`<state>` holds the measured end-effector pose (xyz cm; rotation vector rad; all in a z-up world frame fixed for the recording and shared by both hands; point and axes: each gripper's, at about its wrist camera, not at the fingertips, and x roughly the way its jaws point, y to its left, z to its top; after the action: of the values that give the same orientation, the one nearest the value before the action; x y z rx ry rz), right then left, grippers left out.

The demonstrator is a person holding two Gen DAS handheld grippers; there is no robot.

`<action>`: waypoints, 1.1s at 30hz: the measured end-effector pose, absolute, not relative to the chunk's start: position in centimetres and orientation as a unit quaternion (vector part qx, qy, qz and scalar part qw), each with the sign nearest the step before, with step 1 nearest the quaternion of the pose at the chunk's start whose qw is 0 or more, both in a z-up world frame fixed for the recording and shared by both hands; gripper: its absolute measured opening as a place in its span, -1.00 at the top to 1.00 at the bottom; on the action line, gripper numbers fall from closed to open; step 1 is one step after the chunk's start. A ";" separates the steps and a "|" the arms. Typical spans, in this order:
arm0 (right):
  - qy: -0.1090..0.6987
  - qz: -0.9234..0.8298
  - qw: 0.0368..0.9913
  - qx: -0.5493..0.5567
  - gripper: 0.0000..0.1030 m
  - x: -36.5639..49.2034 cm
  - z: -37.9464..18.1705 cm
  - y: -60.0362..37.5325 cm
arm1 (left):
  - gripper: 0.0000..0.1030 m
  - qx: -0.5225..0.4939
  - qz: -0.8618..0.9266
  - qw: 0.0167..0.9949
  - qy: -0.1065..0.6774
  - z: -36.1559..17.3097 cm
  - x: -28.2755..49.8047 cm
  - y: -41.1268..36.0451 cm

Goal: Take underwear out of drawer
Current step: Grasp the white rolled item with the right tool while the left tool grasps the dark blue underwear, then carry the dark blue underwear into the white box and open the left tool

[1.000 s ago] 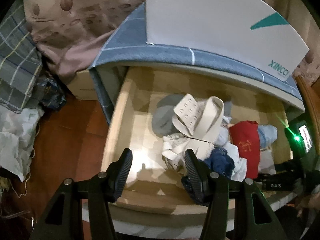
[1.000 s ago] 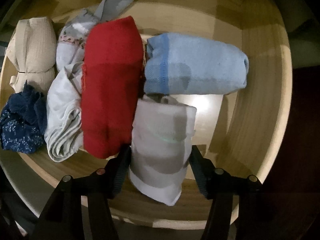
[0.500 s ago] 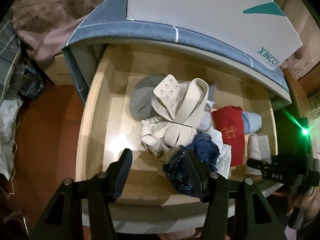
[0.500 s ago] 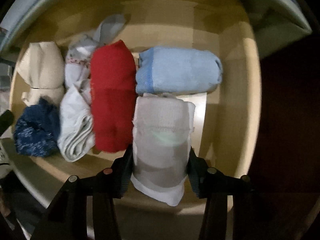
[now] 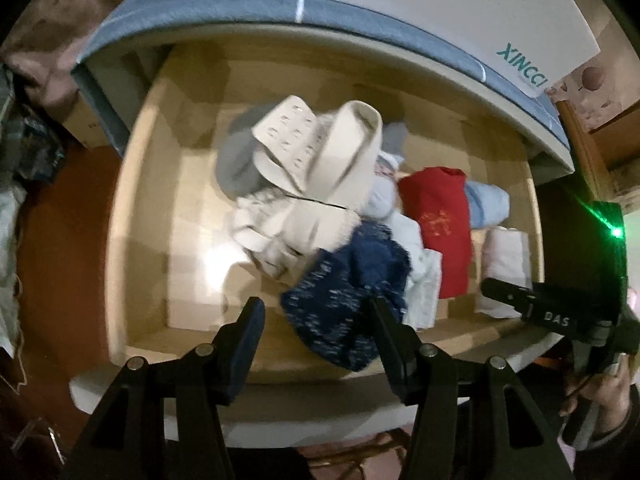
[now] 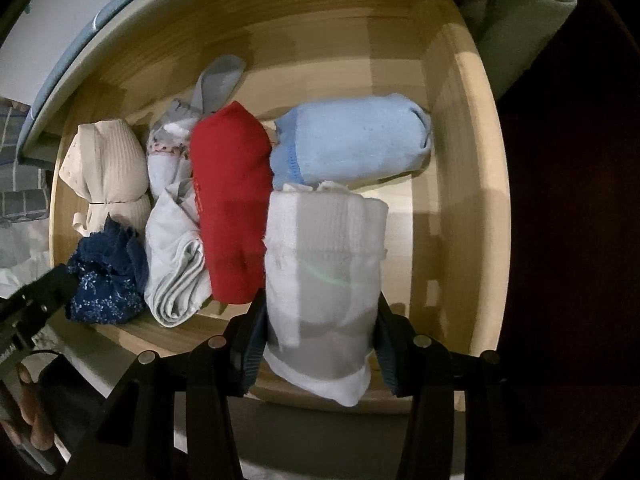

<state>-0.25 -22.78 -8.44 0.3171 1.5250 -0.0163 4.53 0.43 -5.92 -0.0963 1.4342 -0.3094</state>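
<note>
An open wooden drawer [image 5: 144, 216] holds folded underwear. In the right wrist view my right gripper [image 6: 320, 328] is shut on a white folded garment [image 6: 324, 256] at the drawer's front right, which looks slightly raised. Beside it lie a red one [image 6: 230, 200], a light blue one [image 6: 352, 142], a pale grey one [image 6: 176, 248], a navy patterned one [image 6: 108, 272] and a beige one [image 6: 106, 160]. In the left wrist view my left gripper [image 5: 316, 324] is open, with the navy garment [image 5: 348, 280] partly between its fingers and a beige bra [image 5: 316, 168] beyond.
The drawer's front rail [image 5: 280, 368] runs under both grippers. A white box marked XINCCI [image 5: 400, 4] lies on the blue-covered top above the drawer. Clothes are piled on the red floor at the left [image 5: 24, 160]. The right gripper's body [image 5: 560, 312] shows at the drawer's right.
My right gripper has closed in on the white garment and pulled back and up a little. My left gripper has moved right, so the navy garment now lies between its fingers.
</note>
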 end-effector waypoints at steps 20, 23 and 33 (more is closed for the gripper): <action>0.697 0.000 0.698 0.164 0.11 0.4 -10.0 -24.4 | -0.08 0.001 -0.118 0.736 0.667 -8.5 4.7 -4.0; 0.697 0.001 0.698 0.163 0.11 0.4 -9.9 -24.3 | 0.15 0.003 -0.117 0.740 0.663 -8.3 4.5 -3.7; 0.696 0.000 0.699 0.162 0.11 0.4 -10.1 -24.2 | 0.46 0.012 -0.140 0.753 0.643 -6.0 3.9 -3.6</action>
<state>0.35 -24.22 -10.05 0.3617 1.5521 -0.0003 3.93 -3.57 -6.00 0.0258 1.4046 -0.3063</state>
